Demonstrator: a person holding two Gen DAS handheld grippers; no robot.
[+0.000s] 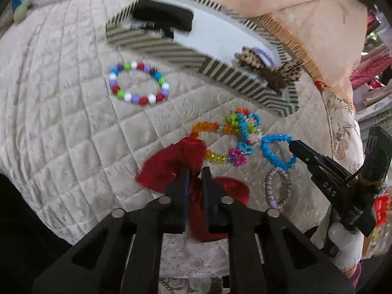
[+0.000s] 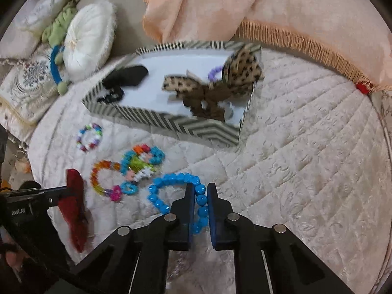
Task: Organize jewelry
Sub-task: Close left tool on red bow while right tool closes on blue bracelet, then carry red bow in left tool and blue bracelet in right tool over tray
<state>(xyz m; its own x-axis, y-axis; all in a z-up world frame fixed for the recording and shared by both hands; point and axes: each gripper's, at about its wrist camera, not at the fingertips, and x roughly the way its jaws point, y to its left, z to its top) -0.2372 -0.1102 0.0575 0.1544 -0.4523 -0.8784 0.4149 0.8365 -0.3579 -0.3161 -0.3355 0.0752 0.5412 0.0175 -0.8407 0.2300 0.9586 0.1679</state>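
Surface: quilted cream bedspread, with a peach fringed blanket lying along the far edge.
Box: striped box on the far part of the bedspread, open at the top, white inside.
Box contents: black hair tie at the left end; leopard-print bow and a small purple hair tie at the right end.
Left gripper: jaws closed on the red bow, pads pinching its middle; bow resting on the bedspread, near and left of the loose pieces.
Right gripper: jaws closed on the blue bead bracelet, one stretch of beads clamped between the pads; remainder of the loop lying on the bedspread to the left of the jaws.
Loose pieces, near the box: round multicoloured bead bracelet to the far left; orange and yellow bead bracelet touching a tangle of turquoise, green and pink beadwork between the red bow and the blue bracelet.
Near right: speckled hair band just beside the blue bracelet, flat on the bedspread.
Far left: cushions beyond the box, off the quilted area.
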